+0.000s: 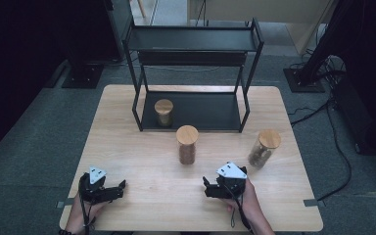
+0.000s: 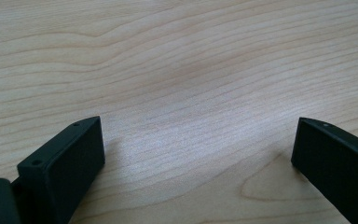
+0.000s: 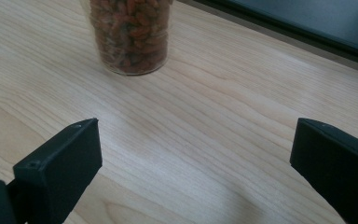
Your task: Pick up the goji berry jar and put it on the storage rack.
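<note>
One wood-lidded glass jar (image 1: 164, 112) already stands on the black metal rack's (image 1: 247, 105) lower shelf. Two remain on the table before the rack: the middle jar of reddish bits (image 1: 187, 144) and another at its right (image 1: 263, 148). Both the left gripper (image 1: 122, 185) and right gripper (image 1: 206, 182) rest spread and empty, the right one nearest the middle jar.

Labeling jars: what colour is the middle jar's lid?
Light wood lid on the middle jar; high view shows it best.

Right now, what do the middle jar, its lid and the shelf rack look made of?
Middle jar: clear, glossy, glass or plastic; reddish-brown contents show through. Its lid: pale, matte, likely wood or bamboo. Shelf rack: thin black frame and flat shelves, matte, probably painted metal.
</note>
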{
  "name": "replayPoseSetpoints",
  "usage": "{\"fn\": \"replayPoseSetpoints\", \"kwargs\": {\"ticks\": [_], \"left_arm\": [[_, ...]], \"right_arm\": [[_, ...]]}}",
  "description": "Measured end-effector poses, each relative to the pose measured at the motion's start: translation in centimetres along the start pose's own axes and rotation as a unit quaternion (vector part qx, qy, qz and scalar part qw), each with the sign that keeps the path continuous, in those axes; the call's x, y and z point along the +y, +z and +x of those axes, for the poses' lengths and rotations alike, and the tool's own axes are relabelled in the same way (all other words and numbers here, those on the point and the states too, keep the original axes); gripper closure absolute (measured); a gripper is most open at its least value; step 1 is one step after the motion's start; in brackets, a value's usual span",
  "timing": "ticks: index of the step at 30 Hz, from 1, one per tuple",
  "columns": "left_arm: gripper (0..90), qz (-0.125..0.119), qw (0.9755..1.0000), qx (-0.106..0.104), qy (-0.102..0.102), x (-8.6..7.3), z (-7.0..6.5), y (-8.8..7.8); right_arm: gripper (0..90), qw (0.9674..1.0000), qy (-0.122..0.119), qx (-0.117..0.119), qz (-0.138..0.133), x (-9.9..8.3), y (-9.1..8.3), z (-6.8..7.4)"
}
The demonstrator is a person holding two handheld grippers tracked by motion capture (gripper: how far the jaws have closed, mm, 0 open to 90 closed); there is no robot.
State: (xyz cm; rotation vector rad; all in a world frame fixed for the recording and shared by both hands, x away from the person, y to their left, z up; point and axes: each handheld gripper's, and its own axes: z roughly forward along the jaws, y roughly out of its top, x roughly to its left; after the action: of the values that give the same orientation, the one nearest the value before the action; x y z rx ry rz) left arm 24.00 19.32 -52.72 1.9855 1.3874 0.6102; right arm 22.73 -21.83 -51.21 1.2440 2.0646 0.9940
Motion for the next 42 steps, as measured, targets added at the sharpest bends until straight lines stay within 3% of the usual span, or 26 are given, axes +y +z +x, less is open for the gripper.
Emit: {"fn": "replayPoseSetpoints", "kwargs": {"ticks": [42], "left_arm": [[2.5,0.000,1.0000,0.001,-0.001,0.0,0.0,0.0]], "right_arm": [[1.7,0.9996,0.009,0.027,0.006,2.5,3.4,2.3]]}}
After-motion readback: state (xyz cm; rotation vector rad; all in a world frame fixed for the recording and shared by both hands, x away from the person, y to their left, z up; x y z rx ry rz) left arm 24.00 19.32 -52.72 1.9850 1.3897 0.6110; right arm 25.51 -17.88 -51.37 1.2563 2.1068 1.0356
